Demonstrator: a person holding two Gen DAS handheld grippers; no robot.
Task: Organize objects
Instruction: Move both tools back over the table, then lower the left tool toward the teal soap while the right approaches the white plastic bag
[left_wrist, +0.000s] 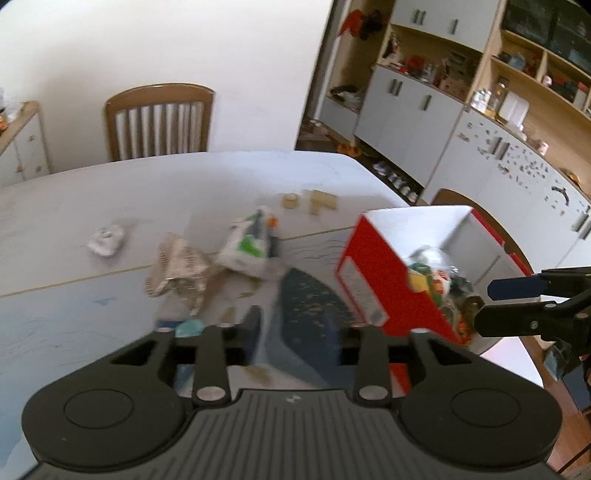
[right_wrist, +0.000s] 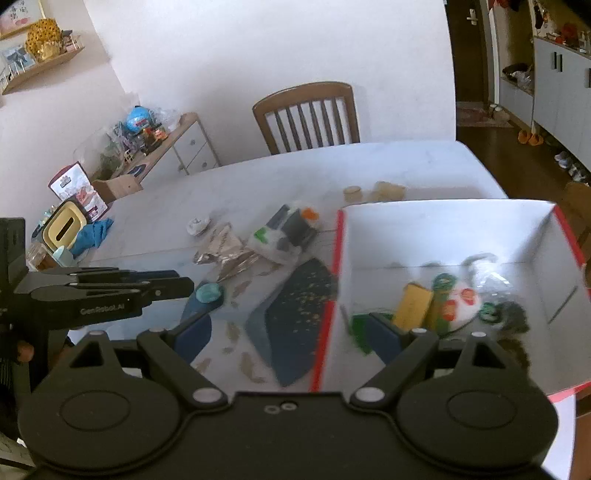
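Two hand-held grippers are hovering over a white table (right_wrist: 424, 162) strewn with clutter, where a red cardboard box (right_wrist: 447, 236) with a white interior is sitting, already holding a heap of small packets (right_wrist: 443, 299). The left gripper (left_wrist: 299, 325) is standing with its jaws parted and nothing pinched between them, poised above a dark blue speckled pouch (left_wrist: 310, 295) lying just beside the box, while the right gripper (right_wrist: 291, 332) is spreading wide and empty, one finger over the box's near corner. Beyond the pouch, farther from the box, crumpled foil wrappers (left_wrist: 177, 273), a white bag (left_wrist: 247, 240) with green and orange markings and a small white object (left_wrist: 105, 240) are waiting loose on the tabletop, with a wooden chair (right_wrist: 306, 114) standing at the far edge.
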